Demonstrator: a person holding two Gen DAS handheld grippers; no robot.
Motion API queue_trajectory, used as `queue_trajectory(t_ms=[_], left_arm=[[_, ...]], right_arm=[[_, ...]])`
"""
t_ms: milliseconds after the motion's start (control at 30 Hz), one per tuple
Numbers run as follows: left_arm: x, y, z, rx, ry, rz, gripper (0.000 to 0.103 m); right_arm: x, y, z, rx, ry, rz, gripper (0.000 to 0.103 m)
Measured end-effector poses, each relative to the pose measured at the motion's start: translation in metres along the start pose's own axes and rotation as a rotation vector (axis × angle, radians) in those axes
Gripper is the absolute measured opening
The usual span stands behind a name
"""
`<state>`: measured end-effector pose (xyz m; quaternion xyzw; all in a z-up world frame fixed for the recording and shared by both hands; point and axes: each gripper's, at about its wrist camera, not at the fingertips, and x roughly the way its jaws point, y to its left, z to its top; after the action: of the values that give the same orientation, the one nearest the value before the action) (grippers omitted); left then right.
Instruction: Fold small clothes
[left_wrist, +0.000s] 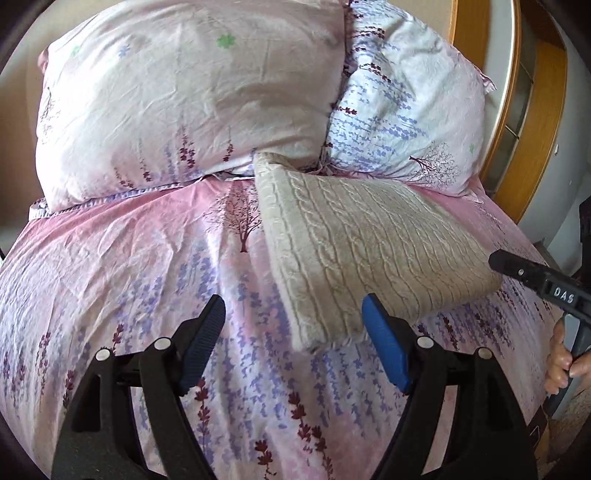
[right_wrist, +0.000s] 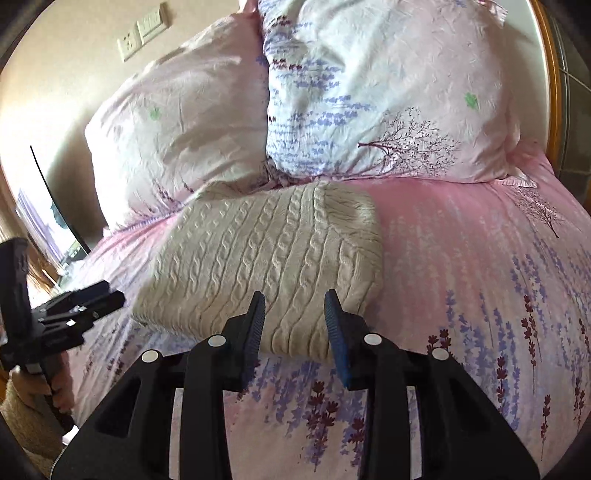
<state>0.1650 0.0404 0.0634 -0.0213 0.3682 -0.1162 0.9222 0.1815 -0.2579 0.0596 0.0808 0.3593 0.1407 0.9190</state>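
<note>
A folded cream cable-knit sweater lies flat on the pink floral bedsheet, just in front of the pillows. My left gripper is open wide, and the sweater's near left corner shows between its blue pads without touching them. In the right wrist view the sweater fills the middle. My right gripper hovers at the sweater's near edge with its jaws a narrow gap apart, and the knit between them is not pinched. Each gripper shows in the other's view, the right gripper at the sweater's right side and the left gripper off its left side.
Two floral pillows lean at the head of the bed. A wooden headboard curves along the right. Wall sockets and a dark screen are at the left. A hand holds the right gripper's handle.
</note>
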Motion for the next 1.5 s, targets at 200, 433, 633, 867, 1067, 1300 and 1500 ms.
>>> queue_trajectory(t_ms=[200,433,633,867,1067,1300,1500], left_arm=[[-0.001,0.005,-0.015,-0.006,0.035,0.052,0.079],[-0.005,-0.016,-0.027,0.004,0.050,0.070,0.095],[-0.007,-0.035,-0.030,0.025,0.042,0.136,0.101],[0.006,-0.043,-0.035,0.029,0.109,0.203,0.101],[0.012,-0.041,-0.038,0.024,0.131,0.213,0.101],[0.025,-0.032,-0.042,-0.017,0.196,0.181,0.101],[0.026,-0.032,-0.043,-0.015,0.189,0.179,0.101]], right_arm=[[0.018,0.003,-0.017,-0.028,0.069,-0.130,0.039],[-0.019,0.011,-0.027,-0.008,-0.026,-0.160,0.079],[-0.024,0.013,-0.039,0.032,0.003,-0.212,0.102],[-0.011,0.028,-0.049,-0.026,0.071,-0.238,0.102],[-0.002,0.029,-0.054,0.003,0.105,-0.237,0.102],[0.008,0.026,-0.059,0.012,0.143,-0.270,0.102],[0.011,0.030,-0.063,-0.013,0.150,-0.290,0.102]])
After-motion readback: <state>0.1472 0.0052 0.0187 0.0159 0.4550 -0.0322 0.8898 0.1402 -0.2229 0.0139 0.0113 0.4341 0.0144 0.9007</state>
